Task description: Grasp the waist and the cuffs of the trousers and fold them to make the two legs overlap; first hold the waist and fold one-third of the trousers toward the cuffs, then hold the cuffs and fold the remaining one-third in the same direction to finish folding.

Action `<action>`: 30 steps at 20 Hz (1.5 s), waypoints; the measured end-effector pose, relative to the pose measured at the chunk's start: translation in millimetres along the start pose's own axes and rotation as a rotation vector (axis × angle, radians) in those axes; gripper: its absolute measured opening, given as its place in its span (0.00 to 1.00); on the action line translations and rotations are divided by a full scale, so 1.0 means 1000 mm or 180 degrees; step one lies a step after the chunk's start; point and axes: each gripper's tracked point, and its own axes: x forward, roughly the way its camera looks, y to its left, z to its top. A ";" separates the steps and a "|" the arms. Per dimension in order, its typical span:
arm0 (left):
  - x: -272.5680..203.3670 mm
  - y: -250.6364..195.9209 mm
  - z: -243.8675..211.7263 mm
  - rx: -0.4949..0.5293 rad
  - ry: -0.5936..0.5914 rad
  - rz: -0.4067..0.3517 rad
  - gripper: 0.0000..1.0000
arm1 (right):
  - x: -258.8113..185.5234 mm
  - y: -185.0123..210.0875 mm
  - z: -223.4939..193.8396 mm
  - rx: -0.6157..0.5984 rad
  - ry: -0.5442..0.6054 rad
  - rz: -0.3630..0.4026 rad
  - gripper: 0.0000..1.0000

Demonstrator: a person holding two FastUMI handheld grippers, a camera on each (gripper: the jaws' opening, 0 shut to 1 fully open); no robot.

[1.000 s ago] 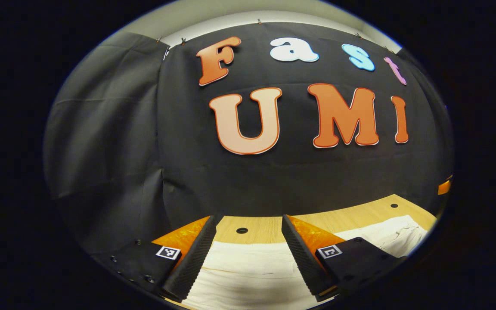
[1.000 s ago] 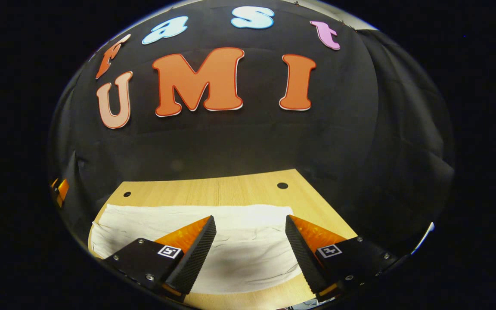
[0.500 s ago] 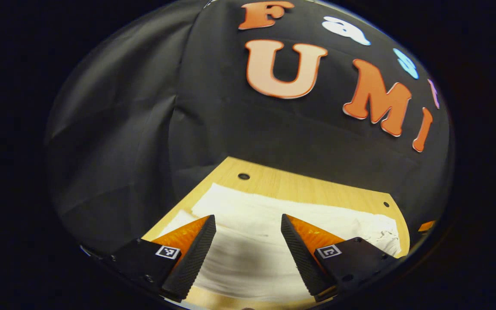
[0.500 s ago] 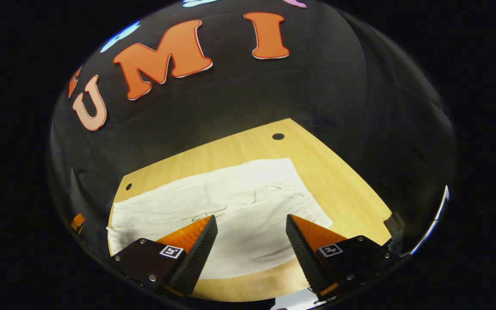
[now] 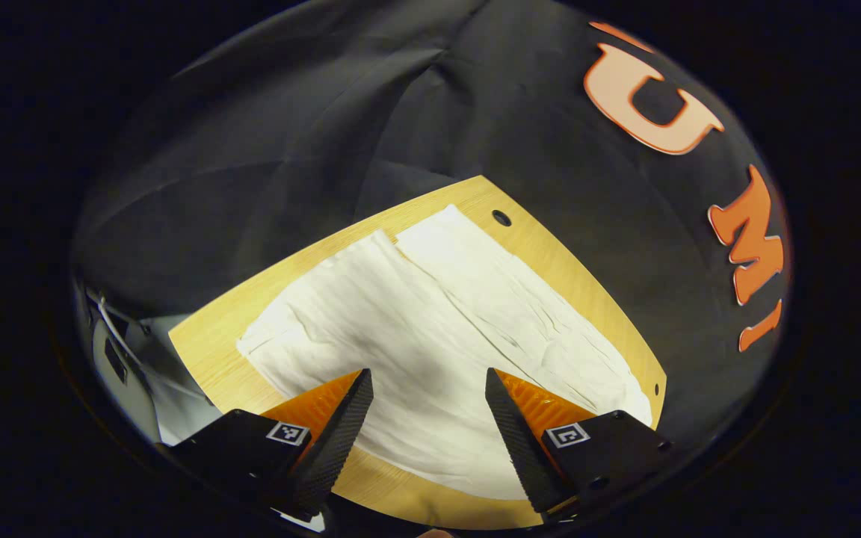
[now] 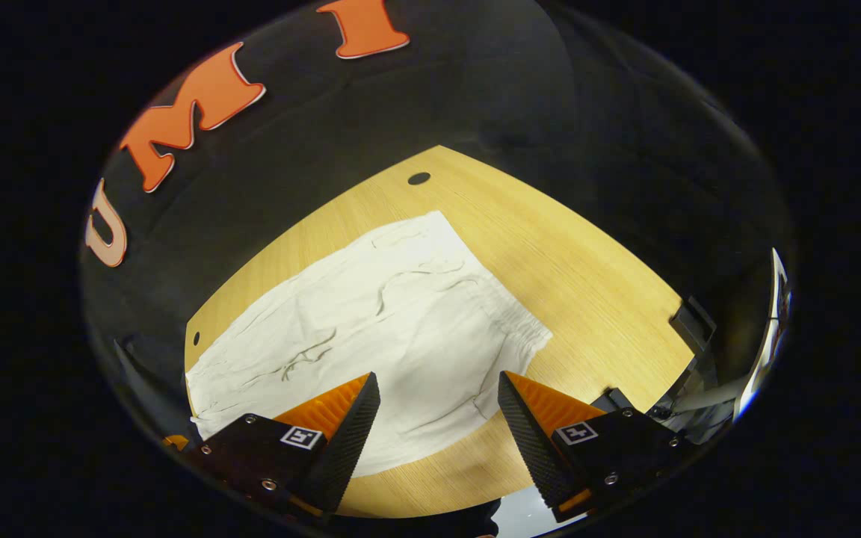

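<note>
White trousers (image 5: 430,329) lie flat on a wooden table (image 5: 550,261). In the left gripper view the two legs lie side by side with a slit between them, and their cuffs (image 5: 311,291) are at the far left end. My left gripper (image 5: 427,373) hovers open over the near leg, with nothing between its fingers. In the right gripper view the trousers (image 6: 371,329) end at a gathered waistband (image 6: 524,329) on the right. My right gripper (image 6: 438,377) is open above the cloth near that waist, at the table's front edge.
The table (image 6: 572,254) has small dark holes (image 6: 418,178) near its back corners, and bare wood lies right of the waist. A dark bracket (image 6: 692,321) sits at its right edge. Pale equipment with cables (image 5: 124,351) stands past the left edge.
Both views have tipped down from the wall toward the table. The left one swung toward the cuffs, the right one toward the waist. Both grippers stayed open.
</note>
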 end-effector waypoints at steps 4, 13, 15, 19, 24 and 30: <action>0.004 0.047 -0.010 -0.0462 0.0174 0.0111 0.99 | 0.019 -0.014 -0.010 0.0286 0.0211 -0.0023 0.98; -0.017 0.143 0.004 -0.1195 0.0326 0.0425 0.99 | 0.044 -0.034 -0.022 0.0516 0.0476 -0.0153 0.96; -0.010 0.145 0.001 -0.1223 0.0345 0.0387 1.00 | 0.047 -0.036 -0.025 0.0511 0.0517 -0.0169 0.96; 0.002 0.149 0.008 -0.1209 0.0241 0.0257 0.95 | 0.051 -0.042 -0.027 0.0573 0.0510 -0.0202 0.96; 0.021 0.136 0.022 -0.1308 0.0117 -0.0039 0.90 | 0.055 -0.052 -0.029 0.0755 0.0500 -0.0204 0.95; 0.021 0.138 0.023 -0.1519 0.0059 -0.0145 0.54 | 0.057 -0.057 -0.034 0.0819 0.0485 -0.0179 0.96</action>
